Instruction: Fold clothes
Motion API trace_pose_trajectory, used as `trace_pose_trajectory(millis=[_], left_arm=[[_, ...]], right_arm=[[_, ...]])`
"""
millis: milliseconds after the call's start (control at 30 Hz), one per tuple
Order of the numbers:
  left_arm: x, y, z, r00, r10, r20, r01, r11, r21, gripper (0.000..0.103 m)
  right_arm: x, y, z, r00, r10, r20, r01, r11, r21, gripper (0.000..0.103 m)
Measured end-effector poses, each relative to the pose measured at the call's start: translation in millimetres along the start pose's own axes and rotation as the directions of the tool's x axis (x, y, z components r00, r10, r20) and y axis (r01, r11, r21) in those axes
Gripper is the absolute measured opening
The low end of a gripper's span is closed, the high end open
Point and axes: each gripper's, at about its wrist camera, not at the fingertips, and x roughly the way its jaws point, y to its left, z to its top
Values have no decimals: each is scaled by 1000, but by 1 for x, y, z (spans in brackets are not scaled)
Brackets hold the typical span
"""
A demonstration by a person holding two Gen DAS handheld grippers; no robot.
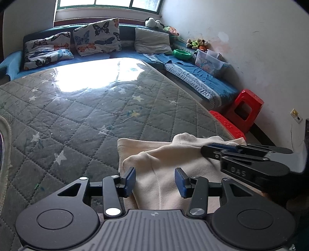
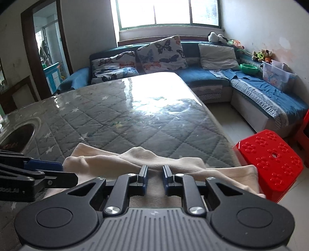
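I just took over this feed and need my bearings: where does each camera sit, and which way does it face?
Left wrist view: rides the left gripper, jaws open above the cream fleece garment, facing across the grey quilted star-print table cover toward the blue corner sofa; the right gripper enters from the right.
Right wrist view: rides the right gripper, jaws narrowly apart over the same garment, facing the sofa and window; the left gripper enters from the left.
Shared: garment, table cover, sofa, red plastic stool.
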Motion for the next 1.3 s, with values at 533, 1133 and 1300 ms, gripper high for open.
trace_pose_trajectory(millis=[533,1133,1300], left_arm=[[-24,0,-16,999,26,36,-26,1000,3,79],[-54,-2,-45,993,70,94,-76,995,60,103],[-63,-5,-57,989,78,127,-92,990,103,103]], right_arm=[[-33,5,-12,1000,-17,26,16,1000,20,43],[-81,26,-49,994,-71,78,69,997,35,75],[-90,29,-61,993,-82,83,77,995,64,79]])
